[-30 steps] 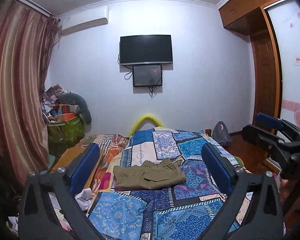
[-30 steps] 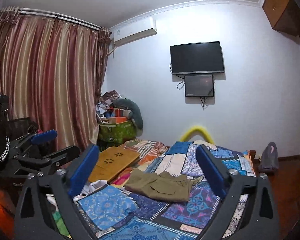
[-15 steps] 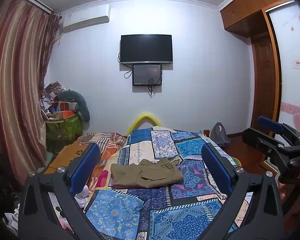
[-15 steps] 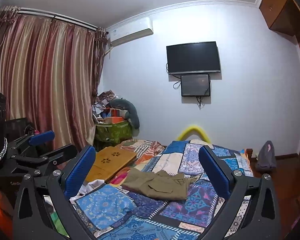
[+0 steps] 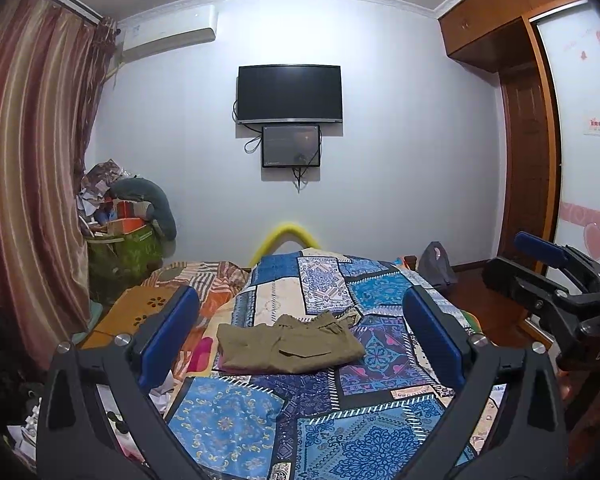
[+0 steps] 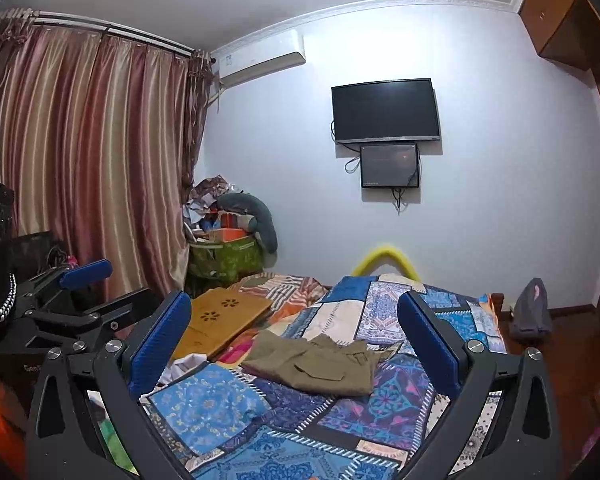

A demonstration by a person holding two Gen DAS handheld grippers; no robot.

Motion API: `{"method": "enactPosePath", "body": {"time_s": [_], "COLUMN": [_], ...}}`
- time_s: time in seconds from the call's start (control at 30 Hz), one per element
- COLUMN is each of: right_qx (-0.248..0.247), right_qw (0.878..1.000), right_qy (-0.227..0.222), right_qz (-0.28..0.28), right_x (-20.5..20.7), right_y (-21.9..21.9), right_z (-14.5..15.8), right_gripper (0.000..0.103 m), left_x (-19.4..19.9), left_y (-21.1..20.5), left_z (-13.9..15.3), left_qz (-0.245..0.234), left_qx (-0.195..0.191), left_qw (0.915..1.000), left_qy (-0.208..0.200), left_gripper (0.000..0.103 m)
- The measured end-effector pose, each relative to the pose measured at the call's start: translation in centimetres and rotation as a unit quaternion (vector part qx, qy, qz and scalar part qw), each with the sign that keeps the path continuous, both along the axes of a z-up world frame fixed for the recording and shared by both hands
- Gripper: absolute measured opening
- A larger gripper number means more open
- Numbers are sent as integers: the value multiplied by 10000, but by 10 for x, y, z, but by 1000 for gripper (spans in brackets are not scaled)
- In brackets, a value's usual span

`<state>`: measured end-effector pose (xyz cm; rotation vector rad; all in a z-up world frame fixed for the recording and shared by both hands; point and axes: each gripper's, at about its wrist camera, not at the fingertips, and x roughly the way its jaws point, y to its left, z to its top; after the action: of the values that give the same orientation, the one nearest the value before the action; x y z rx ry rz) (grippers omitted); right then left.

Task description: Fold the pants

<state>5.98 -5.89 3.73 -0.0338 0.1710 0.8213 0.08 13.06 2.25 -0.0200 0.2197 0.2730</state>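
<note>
Olive-khaki pants lie folded into a compact rectangle in the middle of the blue patchwork bedspread. In the left wrist view my left gripper is open, well short of the pants, with nothing between its blue pads. In the right wrist view the pants lie ahead of my right gripper, which is open and empty too. Each gripper shows in the other's view: the right gripper at the right edge, the left gripper at the left edge.
A wooden lap desk and striped bedding lie on the bed's left side. A green bin piled with clutter stands by the curtains. A grey bag sits on the floor at right, near the wooden wardrobe.
Both views have drifted only slightly. The pants lie where they were, and both grippers stay open and empty.
</note>
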Motion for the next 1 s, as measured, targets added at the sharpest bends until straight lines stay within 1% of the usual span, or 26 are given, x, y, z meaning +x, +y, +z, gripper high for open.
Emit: {"method": "enactPosePath", "body": {"time_s": [0.27, 0.7, 1.0], "right_qx": [-8, 7, 52], "right_qw": [10000, 10000, 10000], "right_qy": [32, 45, 68], "right_qz": [-13, -14, -18], "right_x": [0, 1, 1], "right_y": [0, 0, -2], "right_z": [0, 2, 3], "right_gripper": [103, 103, 103], "left_x": [2, 3, 2], "left_y": [3, 0, -5], "left_z": [-1, -1, -1], "left_qz": [-30, -94, -108], "left_qx": [-79, -60, 19], "left_qw": [10000, 9999, 9999], "left_qy": [38, 21, 1], "left_gripper": [103, 103, 103]}}
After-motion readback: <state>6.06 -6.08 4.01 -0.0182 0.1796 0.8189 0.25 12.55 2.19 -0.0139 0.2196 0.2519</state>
